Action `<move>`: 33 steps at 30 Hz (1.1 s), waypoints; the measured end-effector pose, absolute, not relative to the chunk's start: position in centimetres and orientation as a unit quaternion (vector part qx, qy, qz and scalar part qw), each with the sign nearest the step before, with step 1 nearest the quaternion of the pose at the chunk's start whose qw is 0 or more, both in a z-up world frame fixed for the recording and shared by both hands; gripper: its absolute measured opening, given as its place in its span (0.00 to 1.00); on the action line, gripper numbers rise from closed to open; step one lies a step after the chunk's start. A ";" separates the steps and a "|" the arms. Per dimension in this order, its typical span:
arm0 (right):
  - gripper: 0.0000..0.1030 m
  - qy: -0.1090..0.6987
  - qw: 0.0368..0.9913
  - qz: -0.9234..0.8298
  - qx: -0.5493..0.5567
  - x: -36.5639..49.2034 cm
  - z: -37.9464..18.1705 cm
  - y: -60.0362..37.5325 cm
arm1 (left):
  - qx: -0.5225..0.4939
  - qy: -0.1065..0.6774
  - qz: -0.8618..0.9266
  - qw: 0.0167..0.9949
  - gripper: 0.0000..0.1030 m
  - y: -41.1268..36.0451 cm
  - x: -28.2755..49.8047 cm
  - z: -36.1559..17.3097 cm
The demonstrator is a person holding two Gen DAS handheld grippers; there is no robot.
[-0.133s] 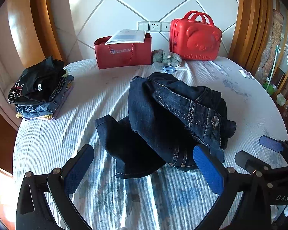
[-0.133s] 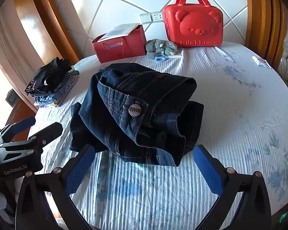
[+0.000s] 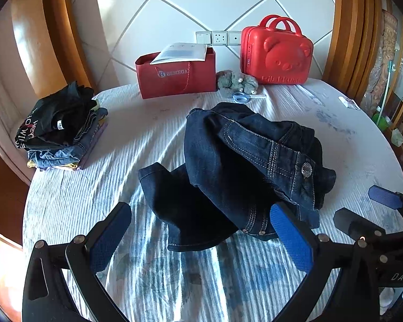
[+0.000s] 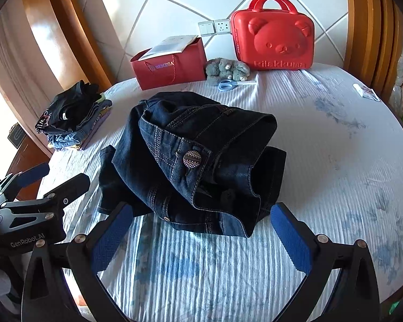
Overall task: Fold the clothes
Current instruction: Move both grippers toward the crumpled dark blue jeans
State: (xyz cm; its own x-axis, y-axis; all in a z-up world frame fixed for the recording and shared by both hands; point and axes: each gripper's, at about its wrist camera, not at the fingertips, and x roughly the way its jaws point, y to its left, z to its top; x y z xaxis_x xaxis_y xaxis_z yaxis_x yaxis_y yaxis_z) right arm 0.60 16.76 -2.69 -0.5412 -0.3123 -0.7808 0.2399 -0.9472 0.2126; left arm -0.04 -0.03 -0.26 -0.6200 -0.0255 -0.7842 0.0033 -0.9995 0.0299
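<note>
Lying in a crumpled heap mid-desk (image 3: 67,201), the dark jeans (image 3: 241,166) are unfolded, waistband button up. A folded stack of clothes (image 3: 64,131) sits far left. Both the left claw (image 3: 201,237) and right claw (image 4: 201,237) hover near the heap, spread wide, empty. Judging by this, the jeans remain to fold.

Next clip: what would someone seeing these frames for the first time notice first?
A crumpled pair of dark jeans heaped mid-table, metal button facing up, just beyond the open right tongs and the open left tongs. Behind it, a bright red bear-face case stands against the wall beside a red paper bag. A stack of folded clothes sits at the table's left edge.
</note>
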 end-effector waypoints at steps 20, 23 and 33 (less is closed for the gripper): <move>1.00 -0.016 0.148 -0.888 0.435 0.6 -2.0 16.3 | 0.461 0.012 -0.887 0.011 1.00 -0.7 -0.5 -1.5; 1.00 -0.012 0.145 -0.890 0.433 0.6 -1.9 16.3 | 0.465 0.021 -0.885 0.012 1.00 -1.0 -0.6 -1.6; 1.00 -0.004 0.136 -0.891 0.434 0.4 -2.0 16.1 | 0.443 0.016 -0.896 0.003 0.99 -1.0 -0.4 -0.6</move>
State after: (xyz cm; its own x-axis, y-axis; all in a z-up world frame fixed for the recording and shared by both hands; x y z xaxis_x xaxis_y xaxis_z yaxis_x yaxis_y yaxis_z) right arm 0.44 16.14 -1.96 -0.5863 -0.2462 -0.7718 0.2390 -0.9629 0.1255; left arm -0.41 -0.96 -0.65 -0.6070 0.0087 -0.7946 0.0195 -0.9995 -0.0259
